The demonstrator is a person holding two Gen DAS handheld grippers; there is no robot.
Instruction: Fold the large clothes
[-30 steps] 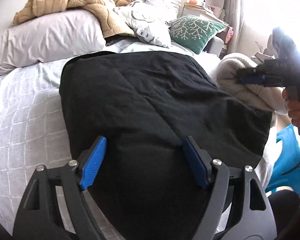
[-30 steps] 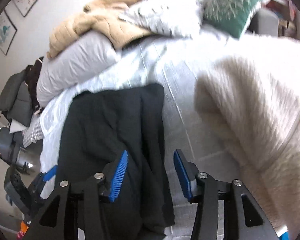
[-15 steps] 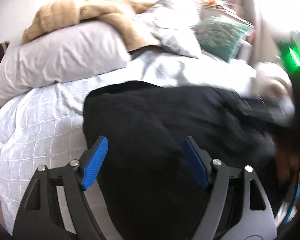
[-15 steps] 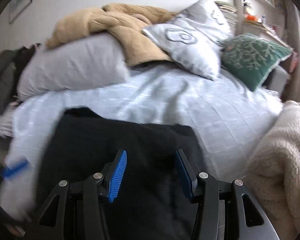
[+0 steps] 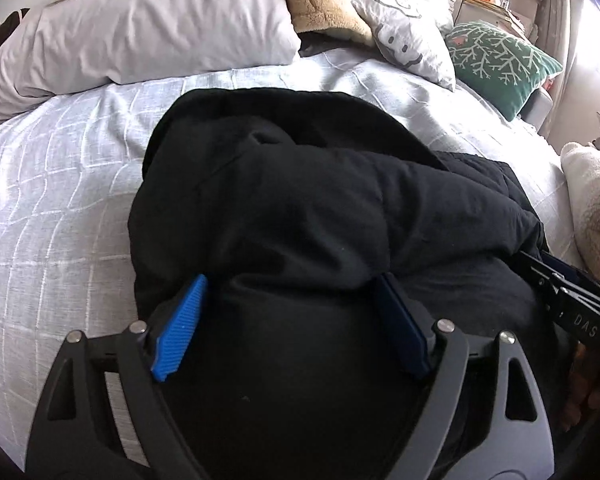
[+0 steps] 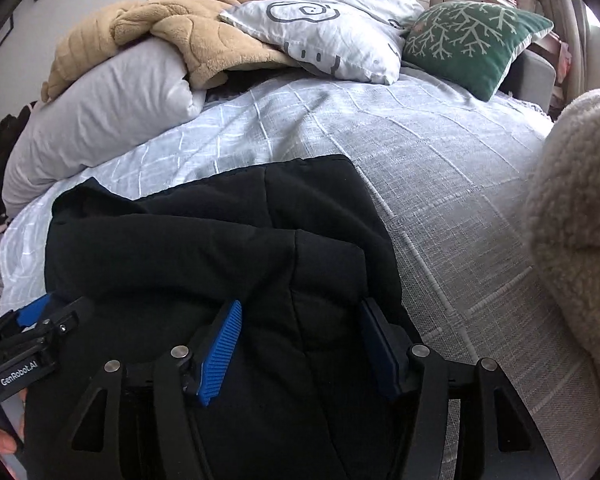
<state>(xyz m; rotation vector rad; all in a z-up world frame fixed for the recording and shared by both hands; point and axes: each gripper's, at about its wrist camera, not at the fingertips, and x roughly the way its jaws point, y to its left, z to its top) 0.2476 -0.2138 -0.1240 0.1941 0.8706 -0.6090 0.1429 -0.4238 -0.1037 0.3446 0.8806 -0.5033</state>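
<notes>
A large black garment (image 5: 320, 208) lies bunched on the pale checked bedspread (image 5: 60, 184), its near part folded over into a thick roll. My left gripper (image 5: 292, 320) is open, its blue pads either side of the roll's near edge. My right gripper (image 6: 300, 340) is also open and sits over the garment (image 6: 220, 240) at its right side. Each gripper shows in the other's view: the right one at the far right (image 5: 572, 300), the left one at the far left (image 6: 28, 344).
A white pillow (image 5: 160, 28), a tan fleece blanket (image 6: 172, 40), a printed cushion (image 6: 332, 16) and a green cushion (image 6: 472, 40) lie at the head of the bed. A cream fluffy blanket (image 6: 576, 220) lies at the right edge. Shelves stand behind.
Both grippers have come down low onto the near edge of the black garment. The garment was flat a second ago and now lies bunched into a roll in front of the pads.
</notes>
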